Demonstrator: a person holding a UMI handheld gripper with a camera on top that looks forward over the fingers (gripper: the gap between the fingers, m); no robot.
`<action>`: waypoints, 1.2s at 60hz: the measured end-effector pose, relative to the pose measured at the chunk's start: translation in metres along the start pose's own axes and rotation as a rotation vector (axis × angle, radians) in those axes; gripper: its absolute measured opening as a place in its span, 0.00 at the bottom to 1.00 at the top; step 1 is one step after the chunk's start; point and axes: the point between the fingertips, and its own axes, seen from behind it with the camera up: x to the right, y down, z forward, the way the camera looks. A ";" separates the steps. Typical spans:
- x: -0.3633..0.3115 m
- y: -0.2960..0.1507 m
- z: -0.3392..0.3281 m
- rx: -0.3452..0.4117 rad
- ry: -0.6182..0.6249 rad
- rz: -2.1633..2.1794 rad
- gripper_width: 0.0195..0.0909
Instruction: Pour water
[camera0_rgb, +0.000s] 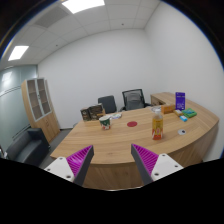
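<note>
My gripper (113, 160) is open, with nothing between its purple pads (80, 158); it hovers before the near edge of a long wooden table (120, 140). Well beyond the fingers, a tall bottle with amber liquid (157, 124) stands on the right part of the table. A white mug (104, 123) sits further back toward the left. A small red round thing (131, 124) lies between them.
Purple box (180, 100) and small items (184, 117) occupy the table's far right end. Two dark office chairs (121, 102) stand behind the table. A wooden cabinet (40, 105) lines the left wall, a dark sofa (25, 148) below it.
</note>
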 end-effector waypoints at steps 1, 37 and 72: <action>0.001 0.000 0.000 0.000 0.006 0.001 0.90; 0.134 0.013 0.103 0.000 0.262 -0.039 0.88; 0.283 -0.023 0.316 0.182 0.259 -0.168 0.55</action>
